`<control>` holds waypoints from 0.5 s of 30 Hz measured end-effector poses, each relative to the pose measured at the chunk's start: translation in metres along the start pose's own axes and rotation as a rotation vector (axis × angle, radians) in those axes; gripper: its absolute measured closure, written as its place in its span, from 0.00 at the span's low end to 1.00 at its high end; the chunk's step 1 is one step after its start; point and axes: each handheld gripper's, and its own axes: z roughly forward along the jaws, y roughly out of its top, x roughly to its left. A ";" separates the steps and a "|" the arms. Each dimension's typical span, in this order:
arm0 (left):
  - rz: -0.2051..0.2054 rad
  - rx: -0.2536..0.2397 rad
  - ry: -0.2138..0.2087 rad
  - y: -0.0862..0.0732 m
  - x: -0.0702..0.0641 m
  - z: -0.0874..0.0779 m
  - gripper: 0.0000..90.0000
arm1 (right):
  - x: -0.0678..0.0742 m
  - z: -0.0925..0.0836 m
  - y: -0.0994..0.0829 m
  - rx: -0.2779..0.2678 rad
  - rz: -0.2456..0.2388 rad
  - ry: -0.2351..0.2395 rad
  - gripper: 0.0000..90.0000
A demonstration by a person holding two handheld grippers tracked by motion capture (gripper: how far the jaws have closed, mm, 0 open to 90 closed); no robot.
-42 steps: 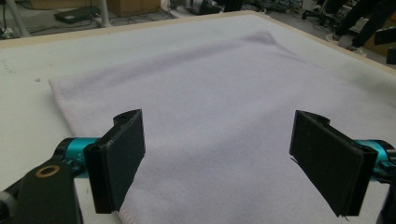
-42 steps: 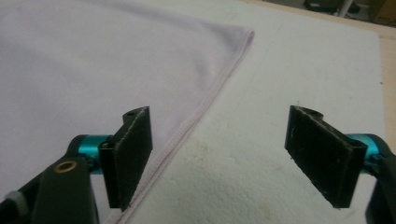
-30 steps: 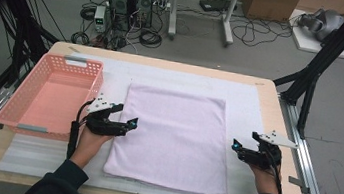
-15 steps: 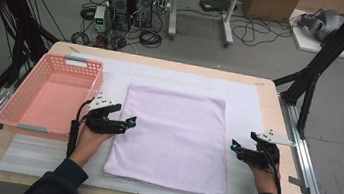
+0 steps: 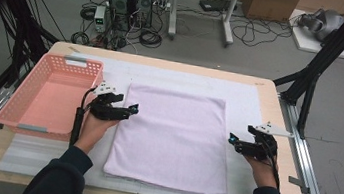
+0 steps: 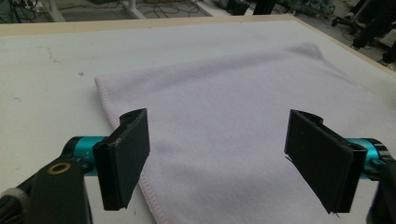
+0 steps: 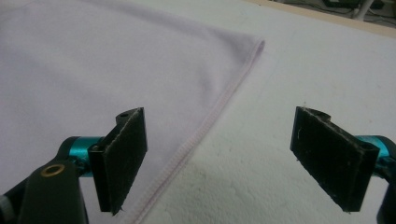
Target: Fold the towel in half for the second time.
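Observation:
A pale lilac folded towel (image 5: 172,137) lies flat on a white mat (image 5: 246,94) in the middle of the table. My left gripper (image 5: 133,108) hovers at the towel's left edge, pointing right. In the left gripper view (image 6: 219,135) the jaws stand wide apart, having just closed a little. The towel (image 6: 224,112) and its hemmed edge lie below them, unpinched. My right gripper (image 5: 231,139) sits at the towel's right edge, pointing left. In the right gripper view (image 7: 219,140) it is open, with the towel's hem (image 7: 205,126) running between the jaws.
A pink plastic basket (image 5: 22,107) stands at the table's left, close beside my left hand. The wooden table edge (image 5: 277,121) and a metal rail run along the right. Computers and cables sit on the floor beyond the far edge.
My left gripper has moved along the towel's left edge, away from the person. The right gripper has stayed in place.

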 end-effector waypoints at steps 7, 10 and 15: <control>0.011 0.019 -0.019 0.014 0.014 0.016 0.29 | -0.008 0.023 0.018 0.035 0.016 0.074 0.23; -0.001 0.054 0.029 0.015 0.022 0.025 0.30 | -0.013 0.034 0.023 0.053 0.030 0.097 0.25; -0.019 0.086 0.105 0.018 0.035 0.040 0.33 | -0.021 0.055 0.035 0.086 0.052 0.092 0.30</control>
